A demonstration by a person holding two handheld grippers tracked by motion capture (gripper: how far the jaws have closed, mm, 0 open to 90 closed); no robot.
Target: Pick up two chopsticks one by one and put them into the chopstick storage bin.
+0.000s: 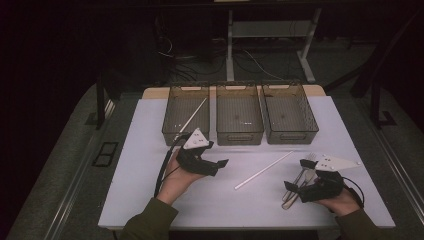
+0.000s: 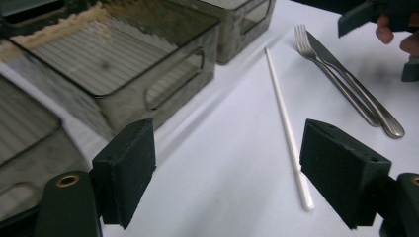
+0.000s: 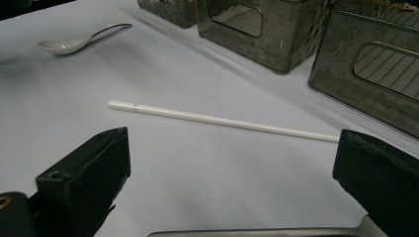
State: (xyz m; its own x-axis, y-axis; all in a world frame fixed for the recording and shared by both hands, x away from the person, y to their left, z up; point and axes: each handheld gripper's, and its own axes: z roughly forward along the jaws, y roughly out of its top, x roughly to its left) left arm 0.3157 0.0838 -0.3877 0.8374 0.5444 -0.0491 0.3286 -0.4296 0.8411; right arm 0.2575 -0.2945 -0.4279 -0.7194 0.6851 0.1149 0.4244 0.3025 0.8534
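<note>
The left gripper (image 1: 220, 165) hangs over the white table (image 1: 150, 190) with its jaws spread apart and nothing between them. It points toward the loose white chopstick (image 1: 263, 171), which lies flat on the table just ahead of the jaws and a little to their right side, as the left gripper view shows (image 2: 289, 133). I judge this chopstick to be the next thing to pick.

The risk I see is the thin round stick: if the jaws close on it near its end, it may roll or pivot out, or slide away across the smooth table. Another risk is that the jaws come down too flat and scrape the surface without catching it.

The right gripper (image 1: 295, 187) rests near the fork (image 2: 336, 74) and knife (image 2: 356, 84), which lie touching side by side. Its jaws are also apart and empty, in front of them the chopstick crosses the table (image 3: 222, 120).

Counted from left to right: one spoon (image 3: 74, 42), seen far from the right gripper; three dark bins (image 1: 240, 115) behind both grippers; two chopsticks, one of them already leaning in the left bin (image 1: 192, 116); one fork; one knife.
</note>
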